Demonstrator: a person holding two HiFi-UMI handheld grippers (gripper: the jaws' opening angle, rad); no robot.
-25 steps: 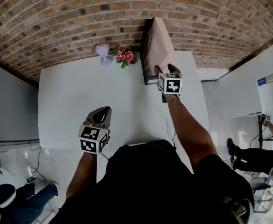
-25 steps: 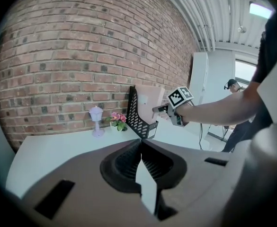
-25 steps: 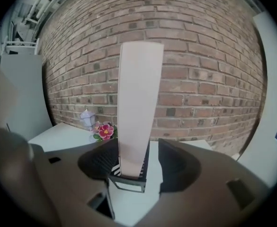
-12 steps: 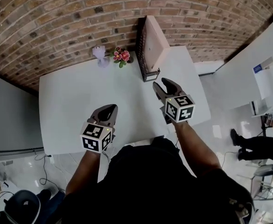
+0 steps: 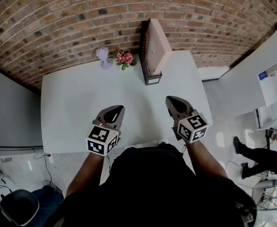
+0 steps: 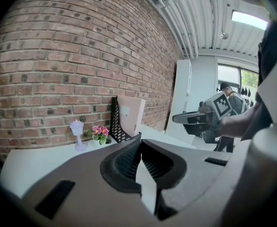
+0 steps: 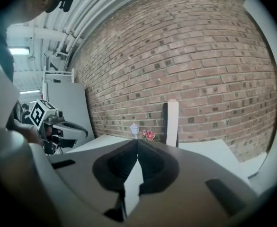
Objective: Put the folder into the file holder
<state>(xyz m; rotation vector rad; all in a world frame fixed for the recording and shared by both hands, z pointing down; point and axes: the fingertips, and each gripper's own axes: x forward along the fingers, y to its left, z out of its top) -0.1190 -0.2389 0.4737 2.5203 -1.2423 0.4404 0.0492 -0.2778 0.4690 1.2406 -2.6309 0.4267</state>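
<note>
As it stands upright, the file holder [image 5: 143, 56] holds 1 folder [image 5: 157, 53].

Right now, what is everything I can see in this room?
table: one, white, against the brick wall.
brick wall: one, reddish brown, behind the table.
file holder: one, black mesh, table's far edge, right of centre.
folder: one, pale pink, standing in the file holder.
flowers: one small bunch, pink, left of the file holder.
lamp ornament: one, lilac, left of the flowers.
left gripper: one, grey, above the table's near edge, shut, empty.
right gripper: one, grey, above the table's near right, jaws just closed, empty.
</note>
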